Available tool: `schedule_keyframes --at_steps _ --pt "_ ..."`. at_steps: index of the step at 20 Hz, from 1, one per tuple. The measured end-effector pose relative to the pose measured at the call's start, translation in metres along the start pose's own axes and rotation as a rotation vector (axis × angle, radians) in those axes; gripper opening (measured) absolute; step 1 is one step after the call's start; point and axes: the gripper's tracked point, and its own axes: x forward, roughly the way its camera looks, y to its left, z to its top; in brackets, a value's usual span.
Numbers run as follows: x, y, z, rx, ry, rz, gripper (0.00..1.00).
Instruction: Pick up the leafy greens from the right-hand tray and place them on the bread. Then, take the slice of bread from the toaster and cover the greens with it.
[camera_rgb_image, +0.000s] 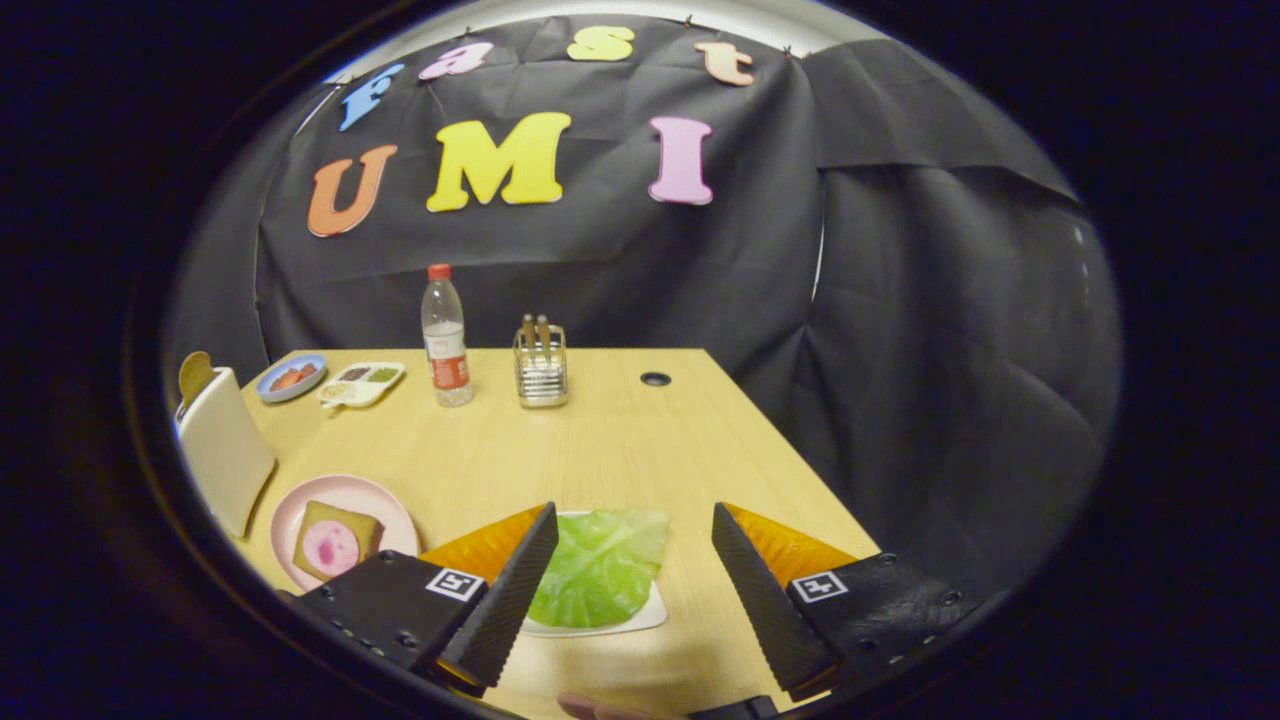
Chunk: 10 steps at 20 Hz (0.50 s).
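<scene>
A: Starting far left — what's there?
B: White toaster (225, 462), partly cut off, w/ a brown bread slice (194, 373) poking from the top. Behind it a blue dish (291, 379) w/ reddish bits, then a divided tray (361, 384); contents too small to name.
A: And near the fingers?
B: Pink plate (345, 497) w/ a bread slice (336, 541) topped by a pink round; its lower corner is hidden by the gripper body.
A: Gripper?
B: Gripper (630, 525) is spread wide, holding nothing. Left finger (505, 600) overlaps the left side of the leafy greens (600, 565), so that part is hidden.
A: Greens where exactly?
B: Lying on a white tray (640, 618), between the fingers but closer to the left one. Can't tell if the finger touches the leaf.
A: Farther back?
B: Water bottle (446, 340) w/ red cap, wire rack (541, 365) just right of it, then a dark hole (655, 379) in the wooden table (620, 440).
A: Right finger (765, 590)?
B: Over bare table. Pale fingertip (600, 708) shows beneath, mostly cut off.
</scene>
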Motion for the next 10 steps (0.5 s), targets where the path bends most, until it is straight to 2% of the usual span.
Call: schedule_keyframes --at_steps 4,10 --pt "0.038 -0.005 -0.024 -0.01 0.11 -0.011 0.96" --pt "0.062 -0.002 -0.041 -0.055 0.213 -0.008 0.95"
